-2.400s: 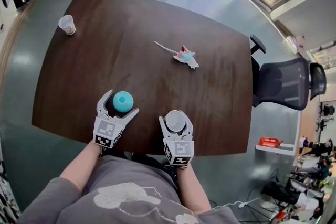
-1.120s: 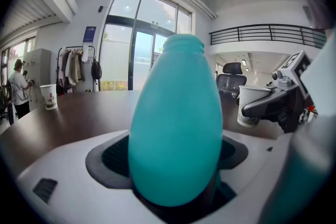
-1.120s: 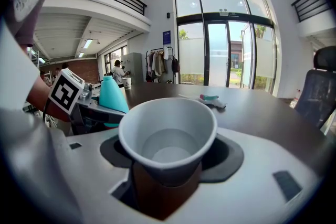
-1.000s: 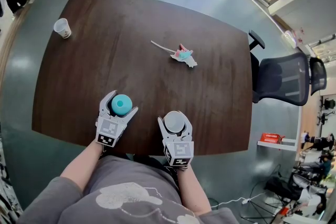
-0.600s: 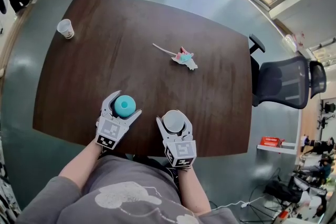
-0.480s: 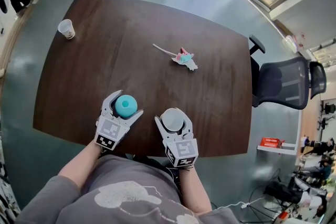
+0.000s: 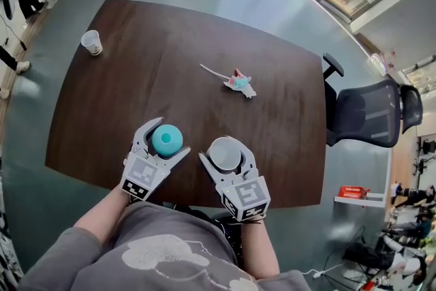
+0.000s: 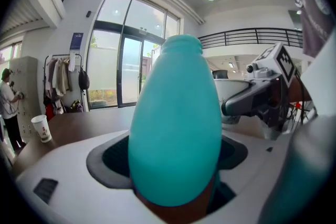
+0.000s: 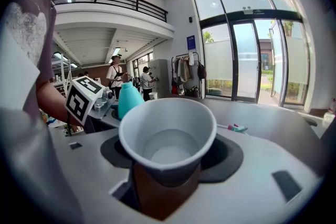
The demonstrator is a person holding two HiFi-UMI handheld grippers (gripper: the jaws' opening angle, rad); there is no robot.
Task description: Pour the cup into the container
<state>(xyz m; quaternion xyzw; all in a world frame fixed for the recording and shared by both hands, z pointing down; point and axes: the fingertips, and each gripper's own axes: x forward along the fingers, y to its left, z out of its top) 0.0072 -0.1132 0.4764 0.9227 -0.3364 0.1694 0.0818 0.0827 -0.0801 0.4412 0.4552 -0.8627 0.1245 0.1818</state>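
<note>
A teal egg-shaped container [image 7: 167,140] with a narrow open neck stands upright between the jaws of my left gripper [image 7: 164,141], which is shut on it above the table's near edge. It fills the left gripper view [image 8: 176,123]. To its right, my right gripper [image 7: 225,155] is shut on a white paper cup [image 7: 225,153], held upright with its mouth up. In the right gripper view the cup [image 9: 168,134] shows a pale inside; I cannot tell what it holds. The container [image 9: 128,99] appears to its left there. The two stand side by side, apart.
On the dark wooden table [image 7: 170,65] a second paper cup [image 7: 91,42] stands at the far left corner. A pink and teal scrap with a thin stick [image 7: 238,83] lies mid-table. A black office chair [image 7: 371,112] stands at the right edge.
Both grippers have risen from the table with the container and the cup still in them. The right gripper has turned a little to the left.
</note>
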